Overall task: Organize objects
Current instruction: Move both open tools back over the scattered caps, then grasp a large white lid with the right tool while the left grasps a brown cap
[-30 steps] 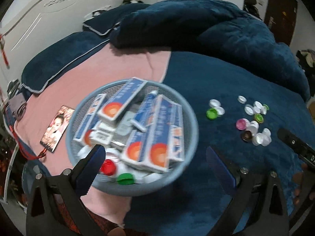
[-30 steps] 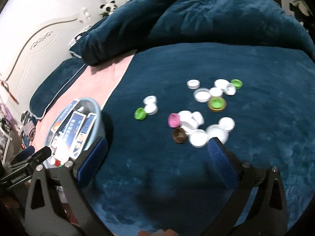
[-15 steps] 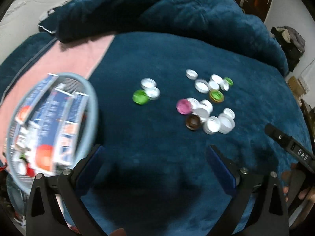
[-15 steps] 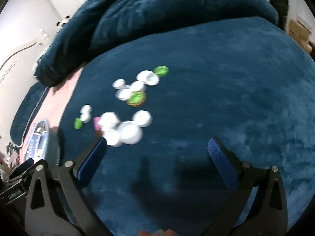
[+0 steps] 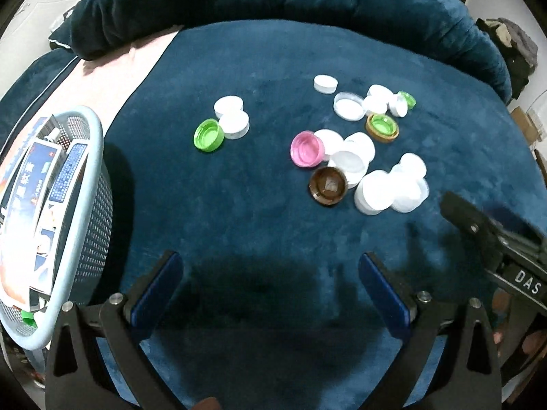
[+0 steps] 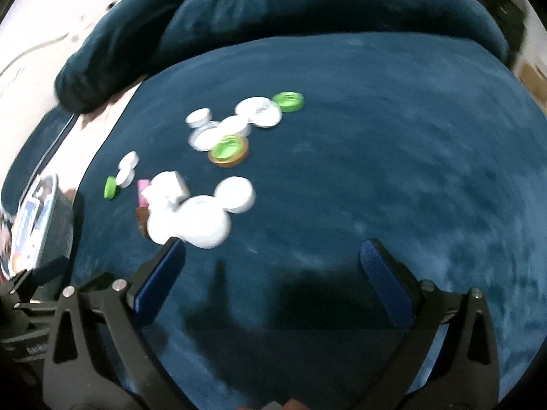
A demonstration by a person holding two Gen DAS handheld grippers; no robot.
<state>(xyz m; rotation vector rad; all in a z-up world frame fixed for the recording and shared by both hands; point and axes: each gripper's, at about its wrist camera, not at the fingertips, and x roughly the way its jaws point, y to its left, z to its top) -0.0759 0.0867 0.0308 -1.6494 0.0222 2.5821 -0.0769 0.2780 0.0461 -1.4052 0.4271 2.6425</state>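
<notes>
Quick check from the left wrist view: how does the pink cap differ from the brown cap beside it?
The pink cap is tipped on its side, its open mouth facing the camera; the brown cap lies flat, opening up. The pink one looks taller-walled, the brown one shallower and wider. Both rest on the blue blanket against the white caps.

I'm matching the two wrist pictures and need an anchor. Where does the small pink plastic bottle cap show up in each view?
Left wrist: the small pink plastic bottle cap lies just right of centre, open side showing, beside a dark brown cap.
Right wrist: blurred, at left of centre, partly hidden behind white caps.
Shared landmark: the green cap nested in a gold-brown ring.
</notes>
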